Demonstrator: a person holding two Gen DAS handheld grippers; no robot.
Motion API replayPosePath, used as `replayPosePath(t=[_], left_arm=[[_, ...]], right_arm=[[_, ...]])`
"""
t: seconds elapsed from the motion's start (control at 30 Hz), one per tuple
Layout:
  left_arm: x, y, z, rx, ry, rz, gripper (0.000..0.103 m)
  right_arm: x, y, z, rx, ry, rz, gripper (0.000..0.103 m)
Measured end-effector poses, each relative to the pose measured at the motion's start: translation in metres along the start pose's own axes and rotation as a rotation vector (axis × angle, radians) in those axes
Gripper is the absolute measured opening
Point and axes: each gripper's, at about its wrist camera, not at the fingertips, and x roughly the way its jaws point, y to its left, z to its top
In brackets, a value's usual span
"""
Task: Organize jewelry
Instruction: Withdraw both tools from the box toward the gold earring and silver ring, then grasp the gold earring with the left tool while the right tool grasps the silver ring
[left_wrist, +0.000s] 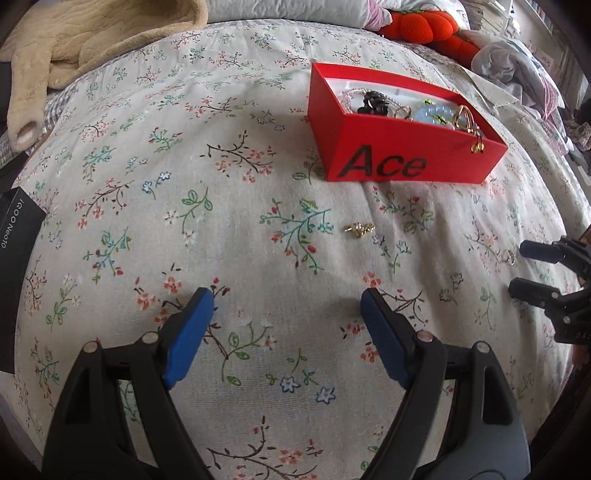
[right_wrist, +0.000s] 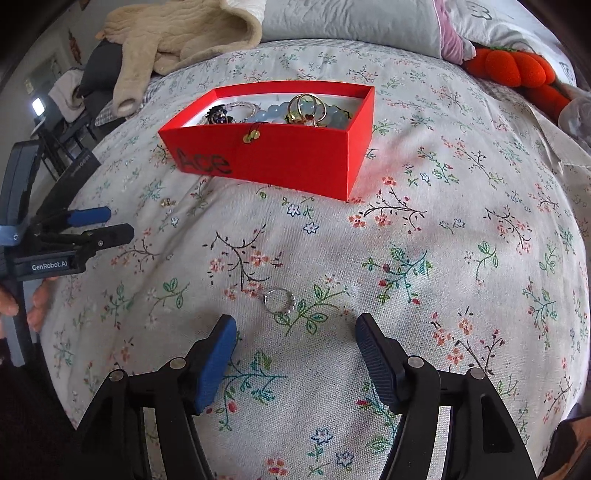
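Two grippers hover over a bed (left_wrist: 236, 155) covered in a flower-print sheet, pillows and an orange plush toy (left_wrist: 424, 26) at its far end. The left gripper (left_wrist: 286, 301) has its jaws wide apart and empty, a gold ring (left_wrist: 359, 229) ahead of them. The right gripper (right_wrist: 295, 328), jaws likewise apart, has a silver ring (right_wrist: 279, 301) just ahead; only its view shows the left gripper's "GenRobot.AI" label. Beyond both stands a red box (right_wrist: 295, 158) of jewelry, marked "Ace".
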Motion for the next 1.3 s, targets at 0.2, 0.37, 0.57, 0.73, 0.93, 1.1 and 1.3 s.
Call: replayPosePath(t=[0.2, 0.37, 0.57, 0.73, 0.93, 1.1, 1.3], left_arm=[[0.000, -0.010, -0.007, 0.050, -0.063, 0.016, 0.085], [0.001, -0.010, -0.004, 0.044, -0.058, -0.010, 0.085], [0.005, -0.016, 0.003, 0.045, -0.044, -0.068, 0.085], [0.005, -0.024, 0.005, 0.072, -0.040, -0.095, 0.082], [0.005, -0.025, 0.011, 0.072, -0.042, -0.122, 0.056], [0.007, -0.024, 0.018, 0.062, -0.035, -0.142, 0.042], [0.013, -0.032, 0.025, 0.064, -0.017, -0.162, 0.022]], right_arm=[[0.000, -0.001, -0.003, -0.031, -0.029, 0.003, 0.068], [0.004, -0.002, 0.002, -0.033, -0.023, 0.004, 0.068], [0.007, 0.000, 0.008, -0.028, -0.026, -0.007, 0.057], [0.008, 0.004, 0.010, -0.038, -0.026, -0.012, 0.043], [0.009, 0.012, 0.012, -0.075, -0.024, 0.002, 0.021], [0.009, 0.014, 0.014, -0.074, -0.016, 0.003, 0.018], [0.007, 0.010, 0.015, -0.051, -0.017, 0.016, 0.018]])
